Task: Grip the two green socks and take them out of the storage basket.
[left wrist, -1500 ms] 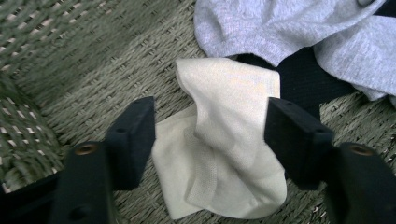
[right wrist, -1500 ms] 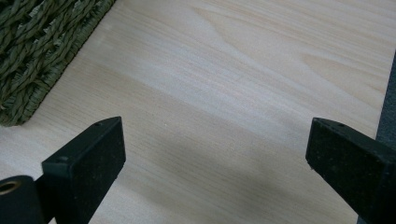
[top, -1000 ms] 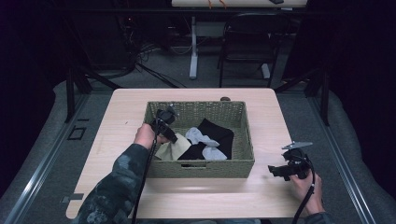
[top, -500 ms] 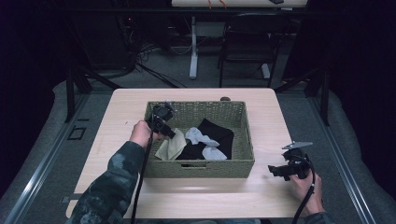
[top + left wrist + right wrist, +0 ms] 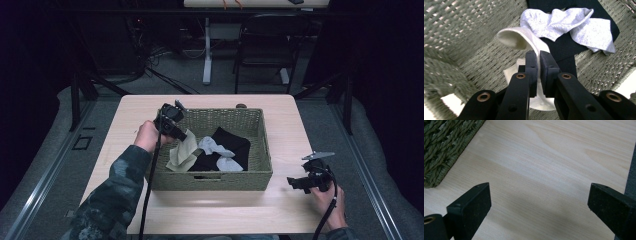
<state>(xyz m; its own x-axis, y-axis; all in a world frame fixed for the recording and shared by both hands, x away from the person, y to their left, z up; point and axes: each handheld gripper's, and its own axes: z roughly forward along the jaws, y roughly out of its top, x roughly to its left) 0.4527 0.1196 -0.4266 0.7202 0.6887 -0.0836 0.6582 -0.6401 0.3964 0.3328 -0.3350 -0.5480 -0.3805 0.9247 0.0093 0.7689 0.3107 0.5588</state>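
A green woven basket (image 5: 260,145) stands in the middle of the wooden table (image 5: 295,125). Inside lie a black cloth (image 5: 235,145) and a grey sock (image 5: 216,148). My left gripper (image 5: 184,135) is shut on a cream sock (image 5: 181,155), which hangs from it above the basket's left side. In the left gripper view the cream sock (image 5: 524,41) is pinched between the jaws, with the grey sock (image 5: 564,23) and black cloth (image 5: 564,47) beyond. My right gripper (image 5: 292,183) rests open over bare table to the right of the basket; its fingers (image 5: 471,205) stand wide apart.
The basket's corner (image 5: 441,147) sits left of the right gripper. A small dark object (image 5: 241,105) lies on the table behind the basket. Beyond the table stand a chair (image 5: 265,45) and a desk leg (image 5: 206,50).
My left gripper has risen and drawn back to the left with the cream sock, lifting it off the basket floor. The right gripper has stayed put.
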